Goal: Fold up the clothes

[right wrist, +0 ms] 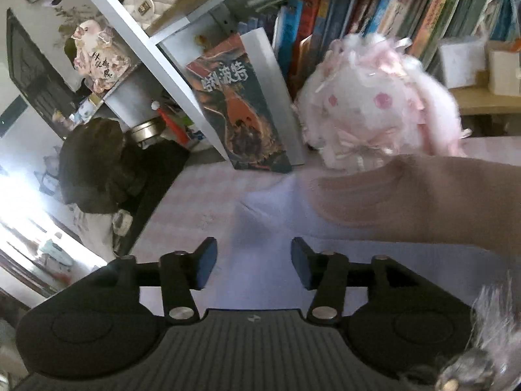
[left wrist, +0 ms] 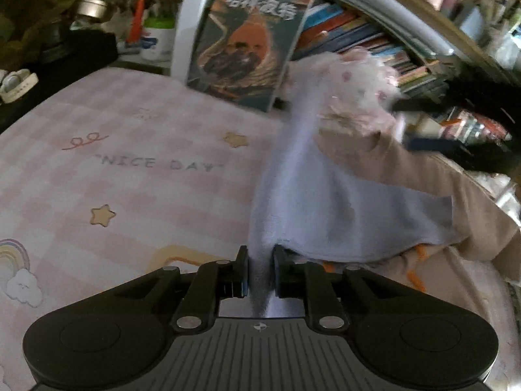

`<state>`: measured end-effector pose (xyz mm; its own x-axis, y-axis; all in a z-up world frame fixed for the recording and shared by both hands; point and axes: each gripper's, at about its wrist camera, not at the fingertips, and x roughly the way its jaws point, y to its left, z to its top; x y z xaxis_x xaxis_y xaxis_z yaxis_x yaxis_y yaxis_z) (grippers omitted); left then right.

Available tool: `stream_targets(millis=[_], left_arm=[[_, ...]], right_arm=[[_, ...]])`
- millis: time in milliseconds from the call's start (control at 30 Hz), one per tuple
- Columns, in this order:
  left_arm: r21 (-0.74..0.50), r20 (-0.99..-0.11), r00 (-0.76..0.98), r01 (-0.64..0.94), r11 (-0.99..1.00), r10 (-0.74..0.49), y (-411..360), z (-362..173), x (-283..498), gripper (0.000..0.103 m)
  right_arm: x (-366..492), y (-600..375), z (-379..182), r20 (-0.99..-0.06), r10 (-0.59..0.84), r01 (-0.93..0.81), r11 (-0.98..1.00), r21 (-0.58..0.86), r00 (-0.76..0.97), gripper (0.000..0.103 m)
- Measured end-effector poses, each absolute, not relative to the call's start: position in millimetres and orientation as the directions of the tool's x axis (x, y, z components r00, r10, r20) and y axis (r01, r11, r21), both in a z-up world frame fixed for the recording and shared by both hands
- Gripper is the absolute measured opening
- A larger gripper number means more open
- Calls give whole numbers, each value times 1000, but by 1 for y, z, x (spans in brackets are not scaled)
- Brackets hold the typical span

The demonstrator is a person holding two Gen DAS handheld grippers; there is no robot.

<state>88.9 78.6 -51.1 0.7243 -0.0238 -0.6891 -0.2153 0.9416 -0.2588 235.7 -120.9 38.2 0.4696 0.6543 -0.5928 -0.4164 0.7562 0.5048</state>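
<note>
Right now, through the left wrist camera, I am seeing my left gripper [left wrist: 260, 268] pointing forward over the bed, its jaws clenching a bunched fold of the lavender fleece cloth [left wrist: 329, 202]. That cloth is rising from the jaws and spreading right, draping against a beige sleeve [left wrist: 456, 182]. The pink checked bedsheet [left wrist: 130, 179] is showing the printed words "NICE DAY", with stars and a rainbow, and it is lying open to the left. A book [left wrist: 250, 42] with Chinese lettering is leaning at the far edge.

Switching to the right wrist camera, my right gripper [right wrist: 254, 265] is hovering released, jaws spread, over the same cloth [right wrist: 260, 228] lying flat on the sheet. A frilly pink plush [right wrist: 377, 114] is sitting beyond the sleeve [right wrist: 423, 202], before the bookshelf [right wrist: 358, 9].
</note>
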Motion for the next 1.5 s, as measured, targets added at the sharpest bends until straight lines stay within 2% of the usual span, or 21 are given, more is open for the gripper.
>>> stream_targets(millis=[133,267,333,400,533,633,733,767,800,833,867,1000,1167,1267,1500], left_arm=[[-234,-688,725,-274,933,40,91,-46,82,25],[-217,-674,737,-257,942,46,90,-36,63,28],[-205,-675,737,-229,952,32,82,-34,54,41],[-189,-682,731,-193,963,13,71,-36,45,48],[-148,-709,705,-175,973,19,47,-46,32,50],[-149,-744,667,-220,964,37,38,-55,30,49],[-136,-766,641,-237,962,50,33,-63,30,43],[-131,-772,633,-233,963,48,32,-65,31,28],[-113,-778,626,-226,968,55,31,-67,32,12],[-94,-774,630,-217,972,66,32,-68,31,6],[-80,-771,633,-209,975,72,33,-68,31,5],[-36,-769,631,-201,979,102,58,-67,32,4],[49,-771,618,-184,982,155,105,-64,35,4],[44,-775,620,-146,988,126,125,-64,36,4],[65,-754,654,-14,998,59,132,-68,35,5]], right_arm=[[213,-166,25,-643,571,-392,820,417,510,50],[178,-223,2,-725,414,-341,904,258,550,50],[162,-249,-9,-758,333,-315,933,177,561,50],[149,-272,-21,-782,262,-292,950,107,565,50],[127,-306,-43,-823,145,-259,966,-3,549,50],[114,-321,-55,-842,123,-253,967,-16,525,50],[105,-327,-60,-838,144,-267,964,-3,527,47],[103,-327,-60,-836,152,-278,961,-1,528,43],[102,-326,-59,-835,167,-290,957,9,525,29],[102,-324,-58,-835,190,-303,952,29,516,15],[101,-322,-57,-838,207,-311,949,47,505,11],[83,-300,-54,-849,210,-340,940,39,485,9],[40,-243,-52,-855,374,-443,875,197,359,9],[13,-201,-50,-855,419,-537,817,208,307,9],[-14,-174,-47,-859,402,-478,850,221,318,9]])
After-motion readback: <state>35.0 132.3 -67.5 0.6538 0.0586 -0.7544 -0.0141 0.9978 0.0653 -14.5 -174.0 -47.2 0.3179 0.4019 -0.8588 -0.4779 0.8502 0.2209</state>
